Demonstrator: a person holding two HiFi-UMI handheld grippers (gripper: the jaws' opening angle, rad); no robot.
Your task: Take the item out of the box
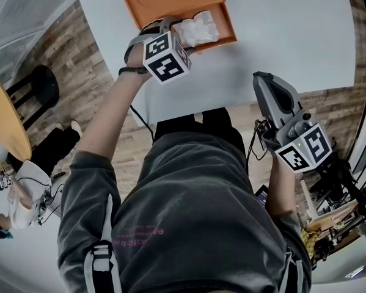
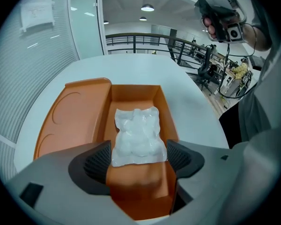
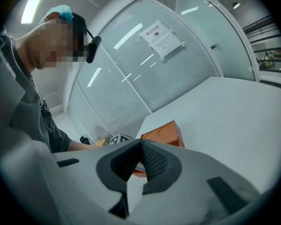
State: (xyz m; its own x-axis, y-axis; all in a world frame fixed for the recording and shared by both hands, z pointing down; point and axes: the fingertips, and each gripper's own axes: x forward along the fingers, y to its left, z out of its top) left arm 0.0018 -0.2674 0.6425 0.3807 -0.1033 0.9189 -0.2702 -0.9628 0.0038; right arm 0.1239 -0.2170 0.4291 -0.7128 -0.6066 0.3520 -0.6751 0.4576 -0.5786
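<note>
Okay, the white plastic pouch (image 2: 136, 137) lies flat on the floor of the open orange box (image 2: 164, 108), crinkled and sealed, its long side running along the box. The hinged lid (image 2: 70, 116) is folded out flat on the pouch's left in the left gripper view, with curved grooves pressed into its inner face. The box sits on a pale, round-edged worktop (image 1: 280, 35), close to its far side in the head view.

The left tool (image 2: 138, 161) is right above the box, angled steeply down, jaws spread wide. The pouch's near end shows between the two ribbed pads (image 2: 95, 161), and neither pad presses on it. Whether the tips are already inside the box walls, I can't tell. From the head view the left hand (image 1: 137, 50) and its marker cube (image 1: 164, 57) cover the box's near corner.

Over on the other side, the right tool (image 3: 141, 146) is held well apart from the box, off the worktop's edge, jaws pressed together at the tips with nothing in them. Its own view catches the orange box beyond the closed tips.
</note>
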